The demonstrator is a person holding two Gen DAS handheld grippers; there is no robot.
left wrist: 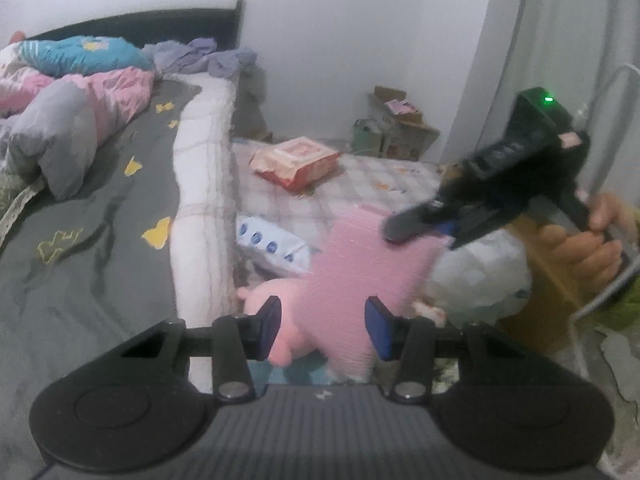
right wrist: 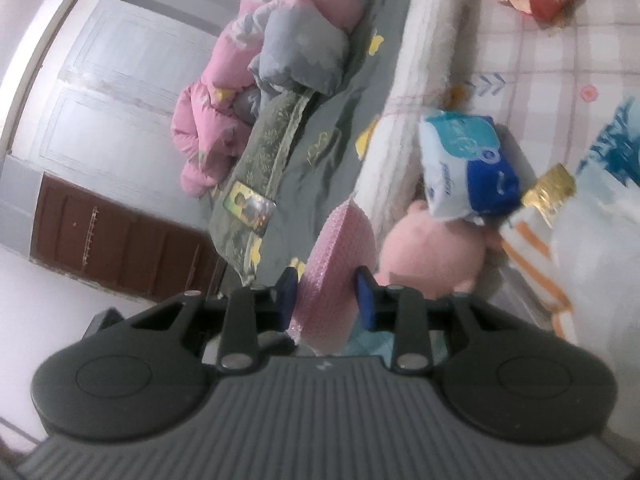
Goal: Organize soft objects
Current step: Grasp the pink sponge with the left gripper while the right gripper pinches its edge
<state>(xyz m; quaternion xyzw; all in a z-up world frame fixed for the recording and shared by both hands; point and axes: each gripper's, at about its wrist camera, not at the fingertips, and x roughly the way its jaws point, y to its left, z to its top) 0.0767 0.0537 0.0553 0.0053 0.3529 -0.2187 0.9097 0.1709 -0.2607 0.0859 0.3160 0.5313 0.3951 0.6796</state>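
Note:
A pink textured soft sheet (left wrist: 360, 264) hangs stretched between both grippers above the floor beside the bed. In the left wrist view my left gripper (left wrist: 325, 328) has the sheet's lower end between its blue pads, shut on it. My right gripper (left wrist: 394, 232), held by a hand (left wrist: 580, 248), pinches the sheet's upper right corner. In the right wrist view the right gripper (right wrist: 327, 300) is shut on the bunched pink sheet (right wrist: 340, 248). A pink plush toy (left wrist: 260, 300) (right wrist: 432, 252) lies below against the mattress side.
The bed (left wrist: 100, 220) with a grey cover and a pink-grey duvet (left wrist: 72, 120) fills the left. A checked mat (left wrist: 360, 184) carries a red pack (left wrist: 296, 160) and a blue-white tissue pack (left wrist: 272, 240). A white plastic bag (left wrist: 480, 272) and cardboard boxes (left wrist: 400, 120) stand on the right.

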